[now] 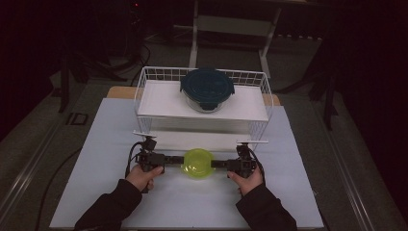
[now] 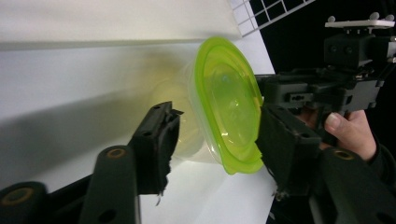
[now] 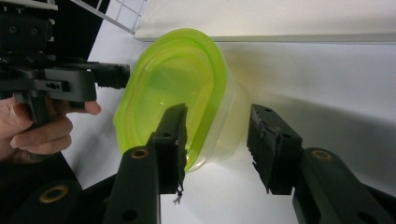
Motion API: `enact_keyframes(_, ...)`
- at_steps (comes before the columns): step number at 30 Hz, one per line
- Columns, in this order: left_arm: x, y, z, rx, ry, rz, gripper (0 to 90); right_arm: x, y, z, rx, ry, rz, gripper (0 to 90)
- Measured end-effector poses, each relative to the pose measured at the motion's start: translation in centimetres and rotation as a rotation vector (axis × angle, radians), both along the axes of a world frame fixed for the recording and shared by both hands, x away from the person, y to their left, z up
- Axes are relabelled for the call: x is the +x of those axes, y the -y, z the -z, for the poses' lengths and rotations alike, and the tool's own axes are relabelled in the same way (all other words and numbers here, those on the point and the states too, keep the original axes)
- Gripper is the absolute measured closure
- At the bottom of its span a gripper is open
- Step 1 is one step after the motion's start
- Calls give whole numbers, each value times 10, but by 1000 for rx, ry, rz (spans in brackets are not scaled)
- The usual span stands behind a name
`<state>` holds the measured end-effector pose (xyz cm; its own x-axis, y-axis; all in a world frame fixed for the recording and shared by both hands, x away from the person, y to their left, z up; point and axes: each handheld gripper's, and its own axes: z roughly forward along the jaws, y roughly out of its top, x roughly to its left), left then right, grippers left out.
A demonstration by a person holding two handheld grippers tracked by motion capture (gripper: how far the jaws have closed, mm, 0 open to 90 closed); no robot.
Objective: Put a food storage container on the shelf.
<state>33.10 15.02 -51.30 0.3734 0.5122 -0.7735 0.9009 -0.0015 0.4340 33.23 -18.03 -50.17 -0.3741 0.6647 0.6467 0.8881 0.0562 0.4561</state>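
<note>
A clear tub with a lime-green lid [image 1: 197,163] [image 2: 224,102] [image 3: 173,84] sits on the white table just in front of the wire rack. My left gripper [image 1: 174,158] [image 2: 217,112] comes at it from the left, rolled on its side. One jaw lies on the lid and the other against the clear wall, pressing it. My right gripper [image 1: 216,164] [image 3: 218,109] reaches in from the right with one jaw over the lid. A thin strip of table shows between its other jaw and the tub's wall.
A white wire rack [image 1: 144,96] stands behind the tub, its lower shelf [image 1: 168,139] close to the grippers. A glass bowl with a dark blue lid [image 1: 207,89] sits on the upper shelf. The white table [image 1: 288,192] stretches to both sides and toward me.
</note>
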Motion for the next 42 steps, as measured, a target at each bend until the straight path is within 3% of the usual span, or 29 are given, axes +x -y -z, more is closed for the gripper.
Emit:
enact_keyframes(5, 3, 8, 6, 8, -31, 28, 587, 0, -2, 2, 5, -26, 17, 703)
enact_keyframes(10, 4, 13, 7, 5, -45, 39, 687, 0, -4, 0, 4, -33, 17, 745)
enact_keyframes(20, 1, 14, 6, 38, -58, 32, 744, -3, -6, -1, 10, -20, 4, 763)
enact_keyframes(25, -6, 11, 5, 48, -78, 36, 775, -12, -9, -6, 35, -23, -31, 798)
enact_keyframes(31, -13, 11, -3, 65, -46, 21, 797, -22, -13, -12, 6, 31, -24, 813)
enact_keyframes(42, -19, 10, -25, 49, 1, 21, 798, -28, -11, -30, 27, 75, -31, 813)
